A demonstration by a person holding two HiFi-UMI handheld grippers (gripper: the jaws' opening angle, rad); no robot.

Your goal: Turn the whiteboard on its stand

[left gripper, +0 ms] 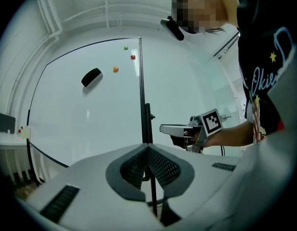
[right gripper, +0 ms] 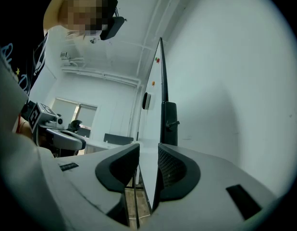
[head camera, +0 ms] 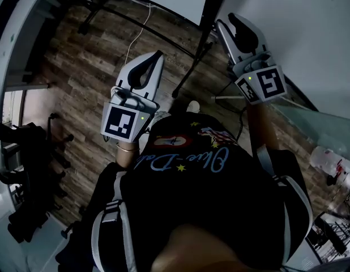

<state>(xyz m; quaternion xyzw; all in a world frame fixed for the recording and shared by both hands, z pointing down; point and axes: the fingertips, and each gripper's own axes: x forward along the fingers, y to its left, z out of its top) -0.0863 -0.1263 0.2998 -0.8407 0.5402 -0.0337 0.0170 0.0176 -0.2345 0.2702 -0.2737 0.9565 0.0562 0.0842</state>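
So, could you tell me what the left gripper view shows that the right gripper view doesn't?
Only the left gripper view shows the whiteboard face-on, and the left gripper with its jaws together and nothing between them. Only the right gripper view shows the board edge-on, standing between the parted jaws of the right gripper, with windows in the room behind. Both show the eraser and small magnets on the board, the stand's black post, and the other gripper from outside.
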